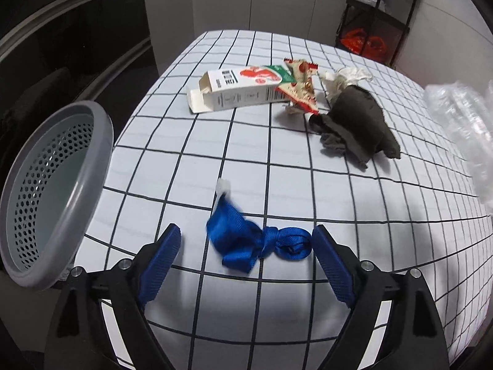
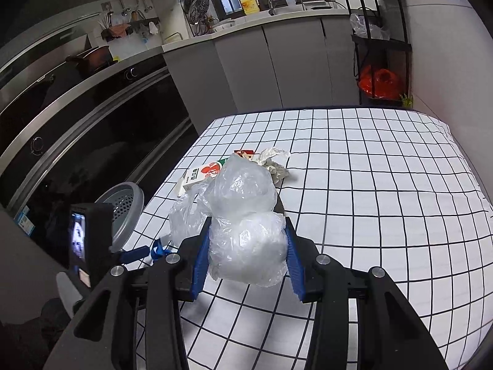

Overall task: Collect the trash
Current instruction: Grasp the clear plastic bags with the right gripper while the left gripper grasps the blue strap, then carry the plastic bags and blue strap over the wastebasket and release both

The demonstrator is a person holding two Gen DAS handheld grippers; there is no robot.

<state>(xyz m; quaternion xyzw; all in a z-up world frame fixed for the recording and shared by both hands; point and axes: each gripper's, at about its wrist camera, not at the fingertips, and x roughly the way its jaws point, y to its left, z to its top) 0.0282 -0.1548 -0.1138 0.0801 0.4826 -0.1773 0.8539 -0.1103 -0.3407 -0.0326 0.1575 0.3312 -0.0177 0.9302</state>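
Note:
A blue ribbon [image 1: 246, 243] with a white tag lies crumpled on the checked tablecloth [image 1: 172, 166]. My left gripper [image 1: 246, 231] stands open just over it, one finger on each side and neither pad touching. A grey perforated basket [image 1: 103, 141] sits tilted at the table's left edge. Farther back lie a white-and-red carton [image 1: 240, 89], a red-edged wrapper [image 1: 300, 92], crumpled white paper [image 1: 345, 77] and a dark cloth [image 1: 360, 123]. My right gripper [image 2: 249, 225] is shut on a clear plastic bag [image 2: 243, 215], held above the table. The bag hides part of the carton [image 2: 203, 174].
The basket [image 2: 129, 203] and ribbon [image 2: 158, 251] show at the right wrist view's lower left, next to a phone on the left gripper. A black rack [image 2: 382, 43] with an orange bag stands by the far wall. Grey cabinets and a dark oven front line the left side.

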